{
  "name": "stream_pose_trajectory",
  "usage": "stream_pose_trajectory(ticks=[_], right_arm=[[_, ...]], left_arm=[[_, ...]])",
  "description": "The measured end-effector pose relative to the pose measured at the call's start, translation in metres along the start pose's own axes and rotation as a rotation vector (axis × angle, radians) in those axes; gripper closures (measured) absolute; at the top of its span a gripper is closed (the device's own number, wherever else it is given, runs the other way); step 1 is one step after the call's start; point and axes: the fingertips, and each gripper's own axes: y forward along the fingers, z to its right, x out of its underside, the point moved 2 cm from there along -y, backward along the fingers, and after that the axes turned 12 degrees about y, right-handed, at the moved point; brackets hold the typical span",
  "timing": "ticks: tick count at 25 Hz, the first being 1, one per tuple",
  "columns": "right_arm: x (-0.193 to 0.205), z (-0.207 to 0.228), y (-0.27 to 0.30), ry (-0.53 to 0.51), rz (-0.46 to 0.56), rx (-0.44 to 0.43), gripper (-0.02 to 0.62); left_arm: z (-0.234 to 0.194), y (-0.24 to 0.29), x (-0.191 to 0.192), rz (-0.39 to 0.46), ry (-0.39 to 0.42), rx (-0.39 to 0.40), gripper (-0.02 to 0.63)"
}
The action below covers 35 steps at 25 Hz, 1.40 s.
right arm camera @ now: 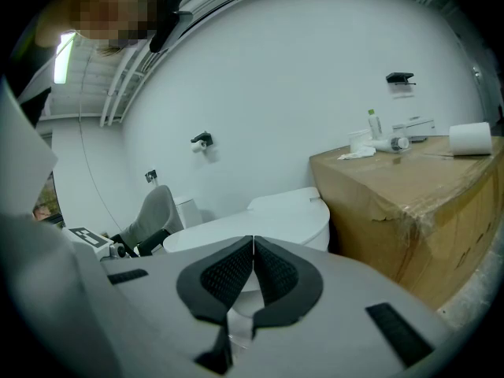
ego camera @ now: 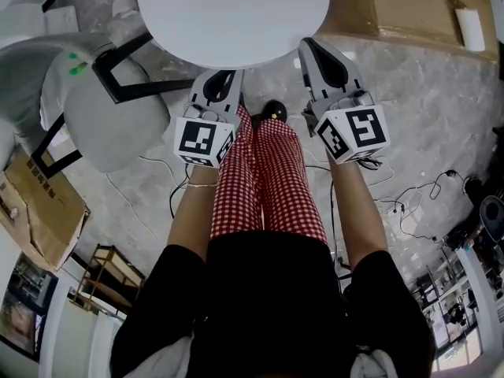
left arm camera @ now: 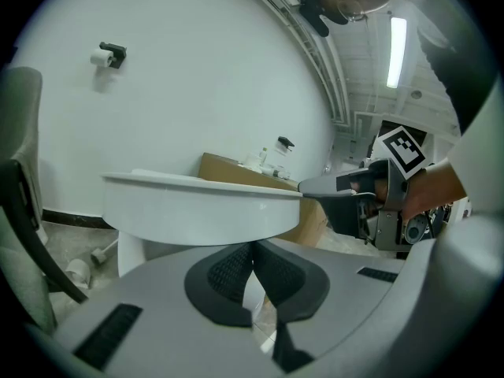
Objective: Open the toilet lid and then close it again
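Head view: toilet lid (ego camera: 232,14) down, just ahead of shut jaws

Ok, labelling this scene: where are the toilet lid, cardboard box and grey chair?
toilet lid (ego camera: 232,14), head view, flat top.
cardboard box (right arm camera: 402,203), right gripper view, near side.
grey chair (ego camera: 110,124), head view, its shell.

**Bright, even light, warped edges**

A ceiling tube (left arm camera: 398,50) lights the room evenly; shadows are soft and the lid (ego camera: 232,14) nearly washes out white. My gripper views bend and darken at the corners.
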Motion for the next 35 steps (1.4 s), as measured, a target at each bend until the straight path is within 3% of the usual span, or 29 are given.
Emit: stream_pose_trajectory(ticks=[35], right_arm=[[0.056,0.025,0.009,0.033,-0.075,0.028,0.575]], left_arm=[[0.005,0.011,0.062,-0.074,-0.005,0.005,0.603]])
